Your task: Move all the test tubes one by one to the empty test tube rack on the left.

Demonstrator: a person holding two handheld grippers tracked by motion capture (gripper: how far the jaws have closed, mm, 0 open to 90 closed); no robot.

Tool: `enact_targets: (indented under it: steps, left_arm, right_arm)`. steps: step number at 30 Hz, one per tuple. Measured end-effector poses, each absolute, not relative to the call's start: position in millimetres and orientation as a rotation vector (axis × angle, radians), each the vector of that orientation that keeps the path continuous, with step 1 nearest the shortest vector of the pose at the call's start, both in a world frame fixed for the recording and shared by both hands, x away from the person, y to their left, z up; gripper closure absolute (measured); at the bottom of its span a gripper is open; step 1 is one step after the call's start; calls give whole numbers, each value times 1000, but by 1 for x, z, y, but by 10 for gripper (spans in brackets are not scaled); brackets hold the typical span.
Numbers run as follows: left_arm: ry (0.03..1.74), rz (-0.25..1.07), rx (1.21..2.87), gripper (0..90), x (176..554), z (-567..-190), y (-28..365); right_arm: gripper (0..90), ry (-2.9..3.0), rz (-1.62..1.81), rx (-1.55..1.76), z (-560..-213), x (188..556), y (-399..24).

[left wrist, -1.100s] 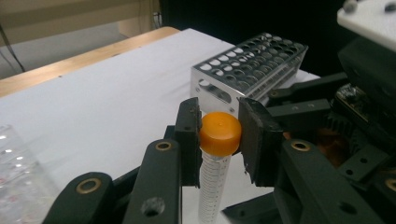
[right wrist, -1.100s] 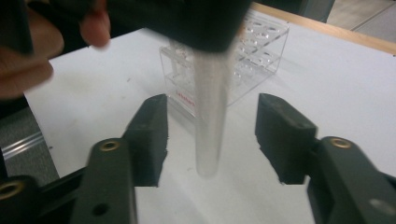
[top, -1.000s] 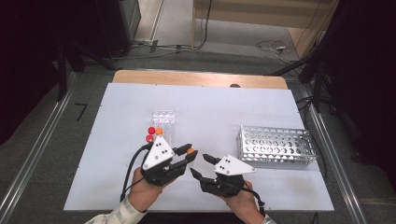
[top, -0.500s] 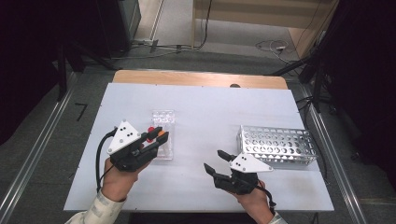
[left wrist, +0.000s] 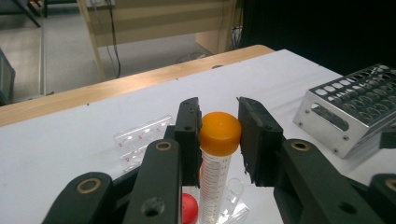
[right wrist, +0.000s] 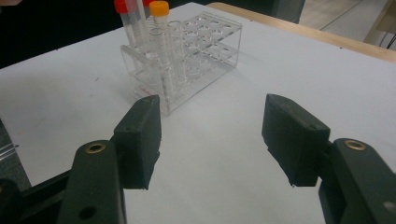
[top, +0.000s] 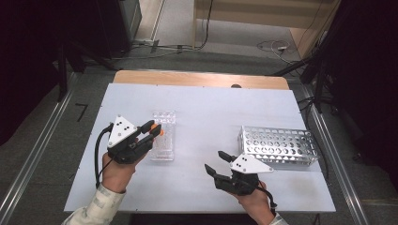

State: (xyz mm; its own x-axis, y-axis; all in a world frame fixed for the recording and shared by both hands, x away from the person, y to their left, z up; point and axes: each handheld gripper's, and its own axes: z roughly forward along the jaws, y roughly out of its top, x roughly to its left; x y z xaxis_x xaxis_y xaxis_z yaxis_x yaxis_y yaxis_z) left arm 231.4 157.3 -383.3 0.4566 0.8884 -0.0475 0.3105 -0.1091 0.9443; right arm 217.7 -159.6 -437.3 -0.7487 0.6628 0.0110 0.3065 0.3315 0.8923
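My left gripper (top: 153,129) is shut on an orange-capped tube (left wrist: 219,134), its pads pressed on both sides of the cap. The tube stands upright, with its lower end down among the cells of a clear plastic rack (top: 164,140) left of the table's middle. A red-capped tube (left wrist: 189,207) stands in the rack beside it. In the right gripper view the clear rack (right wrist: 187,60) holds the orange-capped tube (right wrist: 159,8) and a red-capped tube (right wrist: 121,7) at its far-left end. My right gripper (top: 218,164) hovers open near the front edge, nothing between its jaws.
A perforated metal rack (top: 279,145) stands at the right of the white table (top: 211,108), just behind my right hand. A wooden strip (top: 197,78) runs along the table's far edge. Cables lie on the floor beyond.
My left gripper has carried the orange-capped tube from the table's middle leftward to the clear rack. The right gripper has barely shifted and stays open.
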Motion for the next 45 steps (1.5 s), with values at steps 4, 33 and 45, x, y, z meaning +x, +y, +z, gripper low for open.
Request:
enact_targets:
  steps: [4, 33, 45]
  left_arm:
    - [1063, 694, 1663, 705, 234, -391, 155]
    - [1088, 686, 1691, 649, 233, -404, 148]
    - [1101, 648, 1674, 531, 226, -402, 150]
  right_arm:
    - [363, 2243, 1388, 856, -437, 218, -160]
    - [365, 2239, 1384, 860, -438, 219, -162]
    - [363, 2180, 1358, 934, -440, 231, -181]
